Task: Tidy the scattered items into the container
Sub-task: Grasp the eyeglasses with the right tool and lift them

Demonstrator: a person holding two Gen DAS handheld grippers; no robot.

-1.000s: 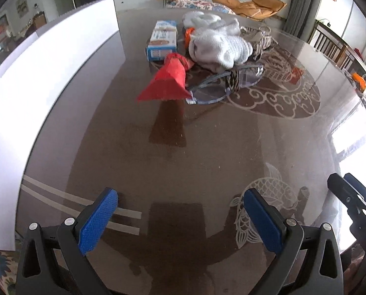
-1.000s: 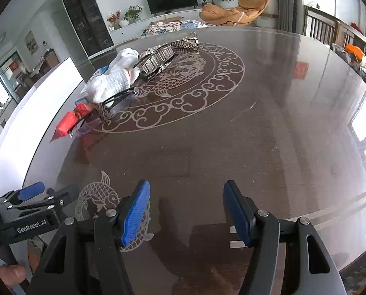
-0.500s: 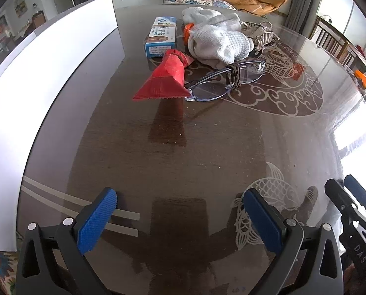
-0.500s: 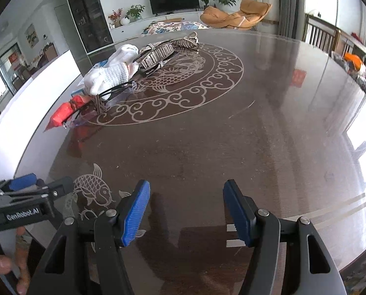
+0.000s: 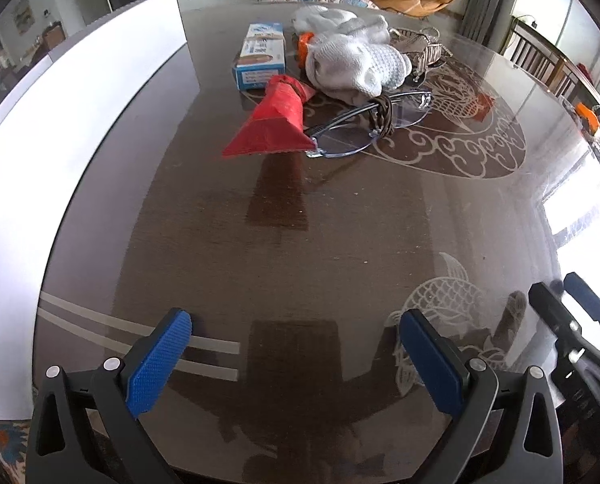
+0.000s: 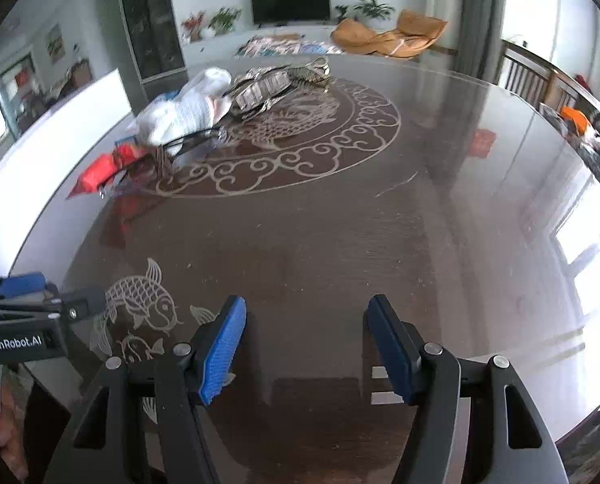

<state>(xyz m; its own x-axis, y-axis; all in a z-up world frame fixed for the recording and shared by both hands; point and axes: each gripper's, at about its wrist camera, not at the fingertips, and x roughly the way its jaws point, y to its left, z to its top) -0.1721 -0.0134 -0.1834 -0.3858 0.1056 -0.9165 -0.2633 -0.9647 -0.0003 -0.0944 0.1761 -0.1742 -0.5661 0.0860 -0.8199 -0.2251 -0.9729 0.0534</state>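
Both sets of blue-padded jaws stand wide apart and hold nothing: the left gripper (image 5: 295, 357) and right gripper (image 6: 306, 349) hover low over the bare near part of the dark, glossy surface (image 5: 340, 222). Toward the top of the left wrist view the scattered items lie untouched in a loose cluster: a red pouch (image 5: 273, 125), clear glasses (image 5: 376, 123), a white knitted cloth (image 5: 352, 60) and a blue box (image 5: 261, 56). Nothing looks tidied yet, and no container is clearly identifiable; the striped item (image 6: 267, 84) behind the cloth is hard to make out.
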